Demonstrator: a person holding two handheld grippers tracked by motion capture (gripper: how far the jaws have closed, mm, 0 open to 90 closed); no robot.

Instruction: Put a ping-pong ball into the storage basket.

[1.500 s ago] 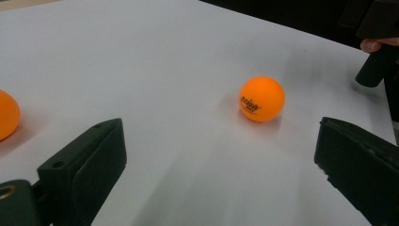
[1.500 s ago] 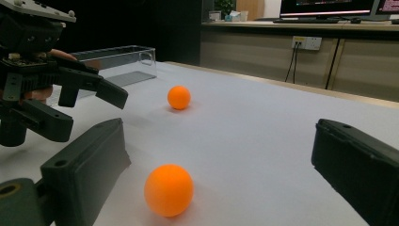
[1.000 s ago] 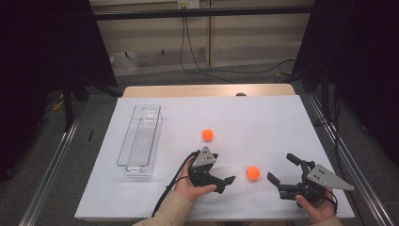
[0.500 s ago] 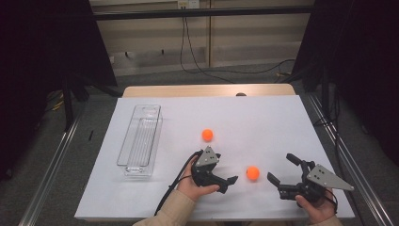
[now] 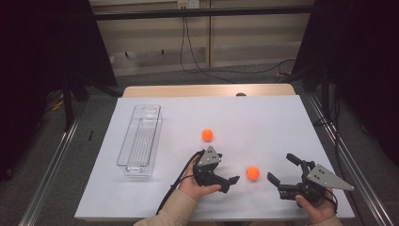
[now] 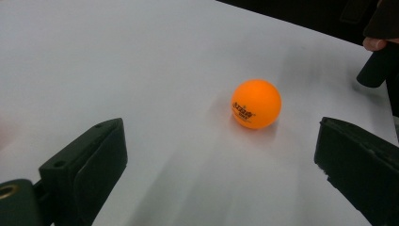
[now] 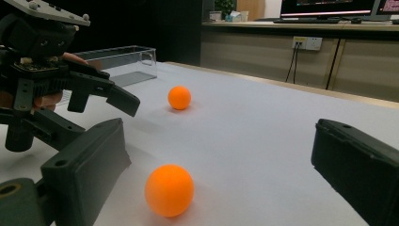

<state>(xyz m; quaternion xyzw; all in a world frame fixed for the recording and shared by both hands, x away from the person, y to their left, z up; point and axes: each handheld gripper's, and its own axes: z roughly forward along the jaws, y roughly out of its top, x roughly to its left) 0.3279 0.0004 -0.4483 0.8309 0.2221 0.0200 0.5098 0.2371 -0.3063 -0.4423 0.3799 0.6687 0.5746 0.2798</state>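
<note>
Two orange balls lie on the white table. The near ball [image 5: 252,173] sits between my two grippers, and the far ball [image 5: 207,135] lies further back. My left gripper [image 5: 227,172] is open just left of the near ball and points at it. That ball [image 6: 256,103] rests ahead of its spread jaws, touching neither. My right gripper [image 5: 280,167] is open to the ball's right. In the right gripper view the near ball [image 7: 169,189] lies by the left jaw, with the far ball [image 7: 179,97] and the left gripper [image 7: 70,80] beyond it.
A clear plastic tray [image 5: 139,139] stands lengthwise at the table's left, also seen as the tray [image 7: 117,61] in the right gripper view. The white sheet [image 5: 263,117] stretches back toward a wooden strip at the far edge. Cables trail behind the table.
The left gripper has shifted very slightly by the near ball. The balls and the right gripper have not moved.
</note>
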